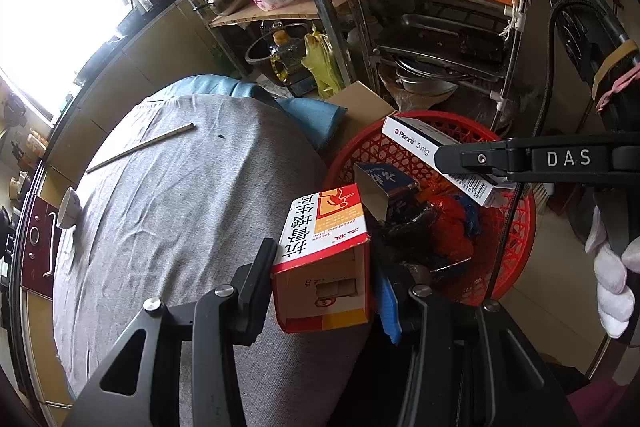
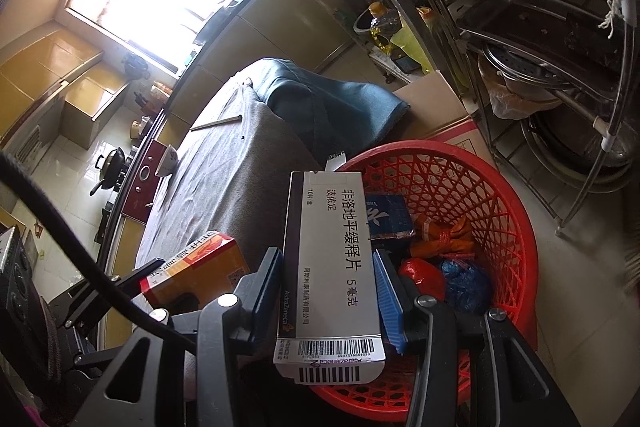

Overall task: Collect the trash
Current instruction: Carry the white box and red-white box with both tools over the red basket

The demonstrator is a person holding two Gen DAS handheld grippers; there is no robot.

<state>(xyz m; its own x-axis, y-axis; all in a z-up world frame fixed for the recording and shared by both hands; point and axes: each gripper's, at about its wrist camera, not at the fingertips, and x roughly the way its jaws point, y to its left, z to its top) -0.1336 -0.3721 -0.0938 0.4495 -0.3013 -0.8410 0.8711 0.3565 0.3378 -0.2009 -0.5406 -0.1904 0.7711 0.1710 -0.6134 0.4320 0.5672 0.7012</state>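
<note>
My left gripper is shut on a red, orange and white medicine box with an open end, held at the table's edge beside the red basket. My right gripper is shut on a white and black Plendil box, held over the near rim of the red basket. The same white box and right gripper show over the basket in the left wrist view. The orange box shows at lower left of the right wrist view. The basket holds a blue box, red, orange and blue wrappers.
A round table with grey cloth carries a chopstick and a small white cup. A blue cloth hangs off its far side. A cardboard box and a metal shelf rack with pots stand behind the basket.
</note>
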